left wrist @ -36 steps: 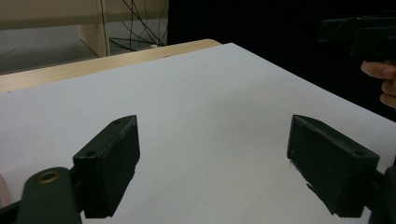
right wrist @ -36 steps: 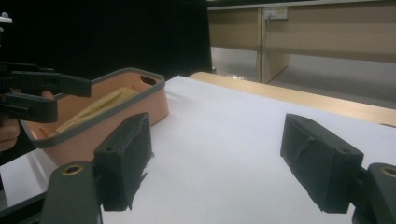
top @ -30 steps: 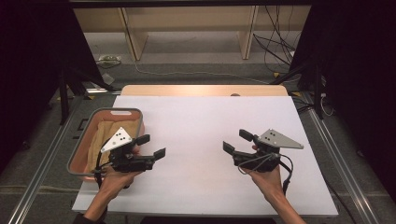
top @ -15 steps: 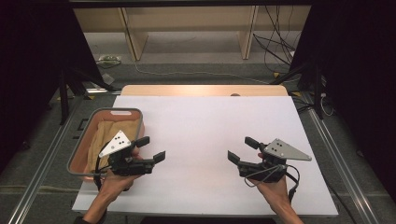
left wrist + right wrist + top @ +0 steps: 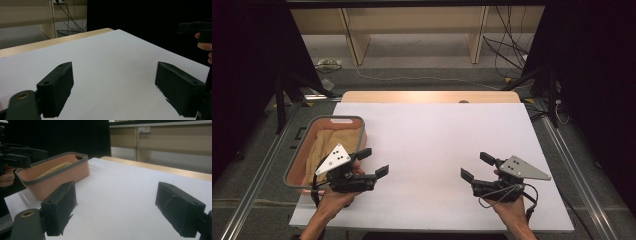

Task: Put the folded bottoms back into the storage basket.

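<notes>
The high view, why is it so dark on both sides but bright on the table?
In the high view the white table sheet catches the light, with a warm glow on the wooden edge behind it, while both sides fall into black. In the right gripper view the pink basket looks sharp; the near jaws look soft in both gripper views.
</notes>
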Available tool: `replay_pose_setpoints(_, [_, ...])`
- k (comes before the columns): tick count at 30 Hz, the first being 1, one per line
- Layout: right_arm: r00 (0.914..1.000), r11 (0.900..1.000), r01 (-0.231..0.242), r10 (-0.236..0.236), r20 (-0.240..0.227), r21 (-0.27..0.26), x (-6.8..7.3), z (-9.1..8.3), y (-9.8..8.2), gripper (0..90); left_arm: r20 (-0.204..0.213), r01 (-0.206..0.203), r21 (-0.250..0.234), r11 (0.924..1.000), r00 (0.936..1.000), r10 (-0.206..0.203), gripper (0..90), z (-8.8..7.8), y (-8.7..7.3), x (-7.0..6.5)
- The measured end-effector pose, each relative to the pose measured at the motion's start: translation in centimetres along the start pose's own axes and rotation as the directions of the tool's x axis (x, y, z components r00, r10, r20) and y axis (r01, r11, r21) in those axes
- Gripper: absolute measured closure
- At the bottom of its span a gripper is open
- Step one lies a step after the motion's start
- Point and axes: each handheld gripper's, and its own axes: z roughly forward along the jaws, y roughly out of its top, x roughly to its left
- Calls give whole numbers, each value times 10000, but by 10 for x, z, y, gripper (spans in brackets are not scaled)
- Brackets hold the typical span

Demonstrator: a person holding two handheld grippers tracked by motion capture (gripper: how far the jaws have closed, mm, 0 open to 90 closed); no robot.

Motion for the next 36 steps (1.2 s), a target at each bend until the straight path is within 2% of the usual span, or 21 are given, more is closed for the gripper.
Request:
replay_pose_setpoints(3, [10000, 10000, -29, 29, 73, 5, -1, -5, -3, 174, -96, -77, 15, 10000, 9999, 77, 150, 0, 0, -2])
replay_pose_setpoints(15, [9999, 10000, -15, 14, 130, 71, 1, -15, -9, 137, 143, -161, 188, 9997, 9998, 158, 116, 3, -4, -12])
replay_pose_setpoints(20, [9997, 10000, -53, 51, 237, 67, 2, -17, -11, 107, 118, -103, 94, 9999, 9999, 101, 93, 3, -4, -13])
replay_pose_setpoints(36, [9994, 10000, -47, 45, 355, 49, 0, -16, -10, 104, 64, -42, 131, 9999, 10000, 42, 89, 4, -5, -10])
